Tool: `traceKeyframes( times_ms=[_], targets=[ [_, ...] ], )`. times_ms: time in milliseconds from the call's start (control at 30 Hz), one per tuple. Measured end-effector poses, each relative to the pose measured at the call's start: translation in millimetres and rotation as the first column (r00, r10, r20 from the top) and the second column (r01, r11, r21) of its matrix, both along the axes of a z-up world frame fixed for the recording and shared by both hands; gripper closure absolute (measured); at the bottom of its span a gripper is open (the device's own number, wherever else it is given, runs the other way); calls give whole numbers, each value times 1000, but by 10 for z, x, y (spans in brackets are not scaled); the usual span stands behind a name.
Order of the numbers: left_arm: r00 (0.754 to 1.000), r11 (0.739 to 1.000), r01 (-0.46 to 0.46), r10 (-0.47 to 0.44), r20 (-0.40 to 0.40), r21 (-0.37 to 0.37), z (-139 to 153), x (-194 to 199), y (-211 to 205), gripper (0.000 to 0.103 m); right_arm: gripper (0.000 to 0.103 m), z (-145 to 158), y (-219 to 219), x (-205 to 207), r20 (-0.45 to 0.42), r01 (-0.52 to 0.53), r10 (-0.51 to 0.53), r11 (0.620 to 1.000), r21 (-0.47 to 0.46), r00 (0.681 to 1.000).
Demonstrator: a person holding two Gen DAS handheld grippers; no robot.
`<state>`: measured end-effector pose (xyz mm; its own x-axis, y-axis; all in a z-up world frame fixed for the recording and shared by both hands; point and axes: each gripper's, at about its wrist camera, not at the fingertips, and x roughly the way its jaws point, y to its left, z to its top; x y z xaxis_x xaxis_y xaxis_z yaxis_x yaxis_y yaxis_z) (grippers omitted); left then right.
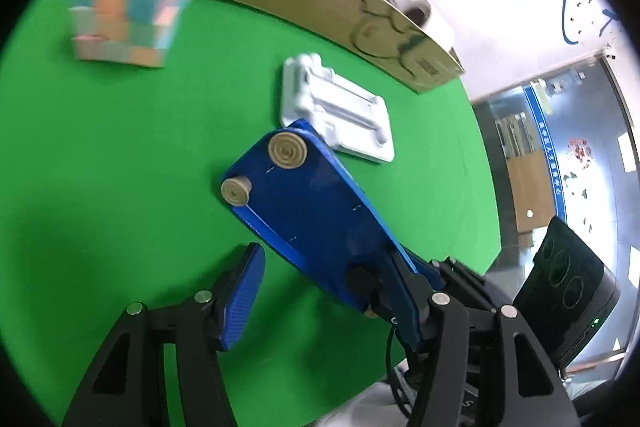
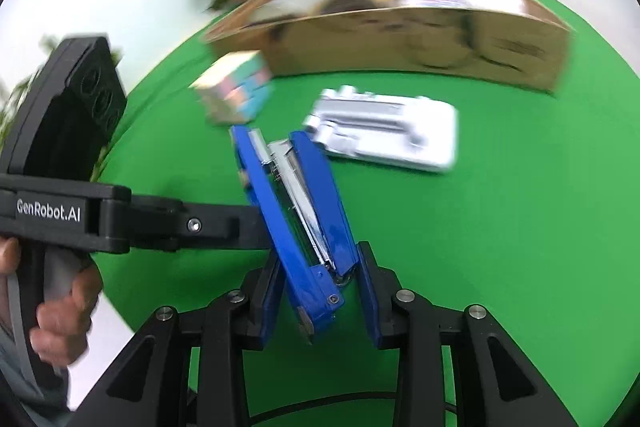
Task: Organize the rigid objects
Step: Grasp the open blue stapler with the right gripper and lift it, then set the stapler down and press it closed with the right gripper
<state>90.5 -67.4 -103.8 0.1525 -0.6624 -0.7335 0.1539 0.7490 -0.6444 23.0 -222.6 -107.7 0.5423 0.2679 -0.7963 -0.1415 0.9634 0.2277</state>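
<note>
A blue stapler (image 2: 332, 195) hangs slightly agape above the green table, and my right gripper (image 2: 320, 287) is shut on its hinge end. In the left wrist view the stapler (image 1: 312, 211) shows its underside with two round felt feet, and the right gripper (image 1: 384, 291) clamps its near end. My left gripper (image 1: 328, 255) straddles the stapler. Its left pad (image 1: 240, 299) stands apart from the stapler with green showing between them. Its other finger is hidden behind the stapler. In the right wrist view, one left gripper finger (image 2: 240, 227) reaches the stapler's base from the left.
A pastel puzzle cube (image 1: 128, 11) (image 2: 236, 87) and a flat white plastic holder (image 1: 340, 111) (image 2: 384, 131) lie on the green table (image 2: 520, 247). Behind them a cardboard box (image 1: 320, 7) (image 2: 520, 47) holds a tape roll and other items. The table edge curves away at right (image 1: 488, 187).
</note>
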Motion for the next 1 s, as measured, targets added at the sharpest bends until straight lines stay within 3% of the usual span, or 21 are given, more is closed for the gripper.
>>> traceKeyframes(
  times_ms=[100, 200, 267, 367, 433, 467, 500, 600, 800, 900, 1000],
  targets=[
    [1000, 1000, 26, -26, -1, 10, 18, 21, -148, 44, 66, -4, -129, -40, -14, 50, -50, 999, -12, 999],
    [998, 998, 4, -8, -68, -61, -40, 46, -105, 44, 64, -55, -177, -84, -38, -10, 13, 997, 79, 999],
    [997, 997, -20, 15, -74, -70, -45, 21, -31, 44, 63, -75, -204, -82, -35, -19, 24, 991, 135, 999],
    [996, 997, -39, 33, -83, -69, -43, 11, -20, 44, 52, -92, -220, -17, -34, -11, 17, 985, 175, 999],
    [996, 997, -51, 47, -72, -52, -13, 10, -16, 44, 55, -84, -222, -11, -17, -20, 23, 987, 161, 1000],
    [996, 997, -60, 57, -69, -48, -5, 11, 0, 44, 68, -88, -210, -5, 1, -19, 19, 990, 139, 1000],
    [996, 996, -67, 64, -66, -54, 0, 3, 20, 44, 71, -98, -220, 6, 5, -6, 5, 993, 119, 1000],
    [998, 995, -59, 56, -43, -84, 68, -18, 10, 43, 75, -93, -223, 34, 28, 6, -9, 995, 102, 1000],
    [999, 998, -34, 34, -6, -52, 137, -15, -131, 43, 76, 4, -26, -113, 143, -34, 56, 988, -149, 988],
    [999, 996, -50, 50, 3, -73, 152, -25, -67, 43, 76, 32, 83, -205, 202, -30, 99, 947, -319, 974],
    [997, 995, -78, 78, 6, -58, 147, -44, 68, 43, 74, -1, 290, -300, 251, -28, 189, 847, -531, 949]
  ],
)
